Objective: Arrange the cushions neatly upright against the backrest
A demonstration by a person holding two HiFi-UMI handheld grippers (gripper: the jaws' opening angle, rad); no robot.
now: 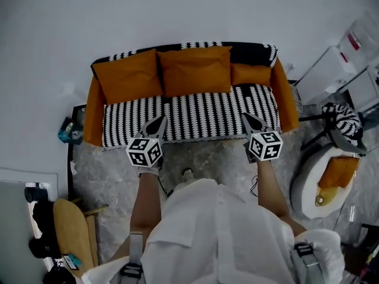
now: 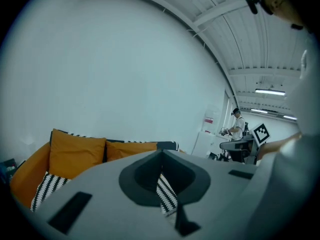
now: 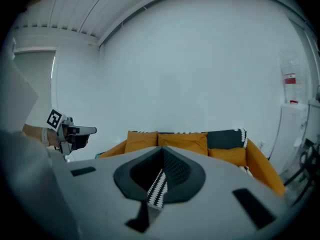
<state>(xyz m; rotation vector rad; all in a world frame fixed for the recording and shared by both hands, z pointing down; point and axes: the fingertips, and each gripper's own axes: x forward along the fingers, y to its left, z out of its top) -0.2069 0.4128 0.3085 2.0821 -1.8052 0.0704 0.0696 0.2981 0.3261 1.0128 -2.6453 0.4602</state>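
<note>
Three orange cushions stand upright against the sofa's backrest [image 1: 251, 52]: a large one at the left [image 1: 127, 76], a large one in the middle [image 1: 195, 70] and a smaller one at the right [image 1: 251, 74]. The seat [image 1: 195, 114] wears a black-and-white striped cover. My left gripper [image 1: 159, 123] hovers over the seat's front edge, left of centre, shut and empty. My right gripper [image 1: 250, 120] is level with it further right, also shut with nothing held. In the left gripper view the left cushion [image 2: 76, 155] shows past the shut jaws. In the right gripper view the cushions [image 3: 182, 143] line the back.
A white round chair [image 1: 308, 182] holding an orange cushion [image 1: 339, 171] stands right of the sofa, with a striped bundle [image 1: 343, 118] on a stand above it. White boxes [image 1: 349, 58] sit at the upper right. A wooden board [image 1: 71, 232] lies at the lower left. A person [image 2: 237, 126] stands far off.
</note>
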